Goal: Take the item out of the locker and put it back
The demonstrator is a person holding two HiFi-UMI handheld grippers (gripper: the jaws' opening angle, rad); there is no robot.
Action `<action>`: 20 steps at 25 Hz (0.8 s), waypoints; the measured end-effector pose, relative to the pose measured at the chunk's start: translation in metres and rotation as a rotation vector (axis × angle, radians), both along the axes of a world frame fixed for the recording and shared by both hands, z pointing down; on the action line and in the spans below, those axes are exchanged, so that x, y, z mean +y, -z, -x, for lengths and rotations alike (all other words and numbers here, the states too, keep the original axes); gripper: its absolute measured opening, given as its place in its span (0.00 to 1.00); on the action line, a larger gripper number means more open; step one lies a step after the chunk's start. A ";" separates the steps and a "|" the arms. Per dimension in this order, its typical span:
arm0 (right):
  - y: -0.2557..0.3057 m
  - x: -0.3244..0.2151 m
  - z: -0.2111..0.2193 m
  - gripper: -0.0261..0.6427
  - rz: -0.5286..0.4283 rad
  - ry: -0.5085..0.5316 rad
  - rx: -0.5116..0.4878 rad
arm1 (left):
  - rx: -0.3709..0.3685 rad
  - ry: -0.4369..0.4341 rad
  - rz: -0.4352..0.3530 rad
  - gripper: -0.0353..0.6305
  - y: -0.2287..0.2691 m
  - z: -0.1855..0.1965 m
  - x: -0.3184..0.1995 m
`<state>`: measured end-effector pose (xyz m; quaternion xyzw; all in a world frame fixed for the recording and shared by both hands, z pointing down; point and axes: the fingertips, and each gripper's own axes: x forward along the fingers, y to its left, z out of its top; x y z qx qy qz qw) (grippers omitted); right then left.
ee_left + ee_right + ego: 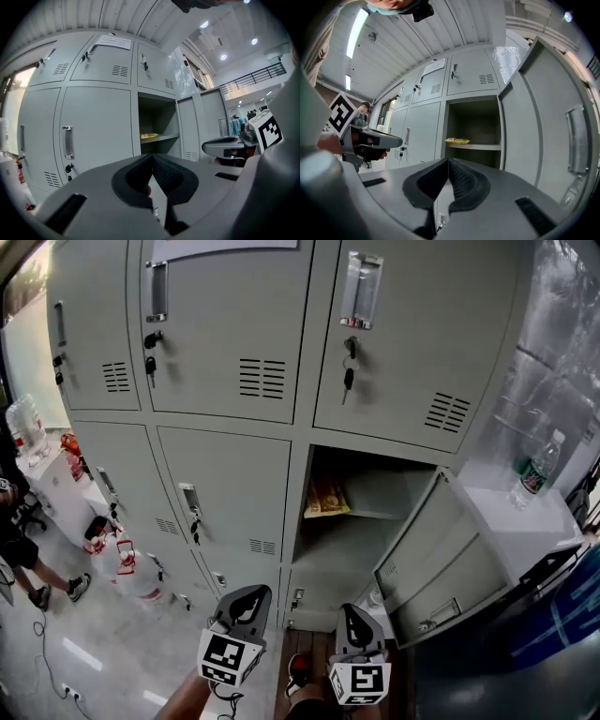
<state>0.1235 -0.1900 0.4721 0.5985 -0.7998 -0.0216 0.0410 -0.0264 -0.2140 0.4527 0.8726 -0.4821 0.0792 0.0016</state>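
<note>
A flat yellow packet (326,497) lies on the grey metal shelf (380,515) inside the open compartment of the grey steel locker (298,486), close to the compartment's left wall. The compartment's door (433,561) is swung out to the right.

Both tools are well apart from the packet. The left hand-held gripper (249,594) and the right hand-held gripper (349,611) are each clenched on nothing, side by side and pointing toward the lockers.

As I judge it, the task has barely begun. The door is open, but the packet is untouched. Reaching in, grasping it, drawing it out and setting it back all remain.

What the packet holds is too small to tell. The space under the shelf is dim, and the door hides the compartment's right wall in the head view.
</note>
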 end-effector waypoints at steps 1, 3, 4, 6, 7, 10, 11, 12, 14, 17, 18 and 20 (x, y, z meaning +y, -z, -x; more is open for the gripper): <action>-0.001 -0.010 -0.001 0.07 -0.003 0.008 0.002 | -0.002 0.006 0.002 0.09 -0.002 -0.002 -0.008; -0.003 -0.030 0.000 0.07 -0.015 0.030 0.017 | -0.006 0.019 0.007 0.09 -0.006 -0.004 -0.023; -0.005 -0.039 0.000 0.07 -0.017 0.036 0.029 | -0.008 0.025 0.012 0.09 -0.008 -0.006 -0.029; -0.007 -0.057 -0.001 0.07 -0.016 0.042 0.066 | -0.010 0.033 0.023 0.09 -0.011 -0.009 -0.041; -0.005 -0.065 0.000 0.07 -0.024 0.049 0.088 | -0.010 0.038 0.024 0.09 -0.012 -0.009 -0.047; 0.000 -0.088 0.007 0.08 -0.044 0.085 0.184 | -0.008 0.056 0.031 0.09 -0.014 -0.008 -0.062; 0.000 -0.096 0.010 0.12 -0.045 0.105 0.218 | -0.009 0.063 0.034 0.09 -0.015 -0.008 -0.066; 0.001 -0.104 0.014 0.22 -0.047 0.125 0.252 | -0.010 0.069 0.036 0.09 -0.016 -0.007 -0.070; 0.006 -0.118 0.019 0.29 -0.062 0.144 0.335 | -0.011 0.081 0.040 0.09 -0.017 -0.004 -0.077; 0.018 -0.138 0.024 0.39 -0.116 0.120 0.491 | -0.003 0.090 0.044 0.09 -0.019 -0.003 -0.085; 0.021 -0.144 0.026 0.41 -0.137 0.111 0.542 | -0.003 0.094 0.042 0.09 -0.019 -0.002 -0.087; 0.026 -0.156 0.031 0.45 -0.174 0.091 0.646 | -0.007 0.102 0.046 0.09 -0.021 0.000 -0.091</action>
